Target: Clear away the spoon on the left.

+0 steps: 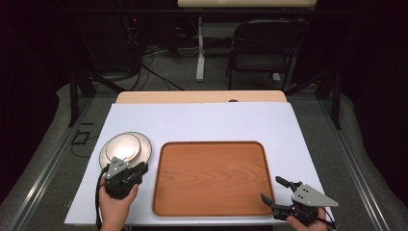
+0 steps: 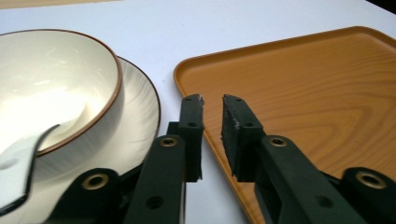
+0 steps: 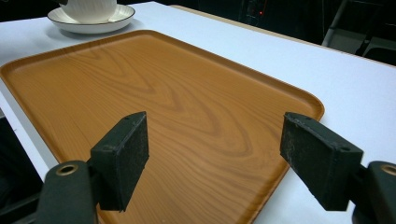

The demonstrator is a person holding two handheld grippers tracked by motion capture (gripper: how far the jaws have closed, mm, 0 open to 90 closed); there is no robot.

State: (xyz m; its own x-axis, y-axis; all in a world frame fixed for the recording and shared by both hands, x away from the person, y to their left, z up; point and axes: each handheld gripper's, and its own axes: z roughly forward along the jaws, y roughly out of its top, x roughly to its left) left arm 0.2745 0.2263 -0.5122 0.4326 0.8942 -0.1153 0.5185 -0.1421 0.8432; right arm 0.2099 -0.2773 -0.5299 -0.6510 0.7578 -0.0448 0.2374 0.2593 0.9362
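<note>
The left gripper (image 2: 212, 105), jaws narrowed with nothing between them, hovers just beside the plate (image 2: 140, 116) holding a bowl (image 2: 60, 88), left of the wooden tray (image 1: 211, 175). The right gripper (image 1: 275, 188) gapes wide at the tray's near right corner.

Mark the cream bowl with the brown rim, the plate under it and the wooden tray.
Cream bowl with brown rim (image 2: 56, 88): left gripper view, inner wall.
White plate (image 2: 140, 112): left gripper view, bare right part.
Orange-brown wooden tray (image 1: 211, 175): high view, bare floor.
</note>
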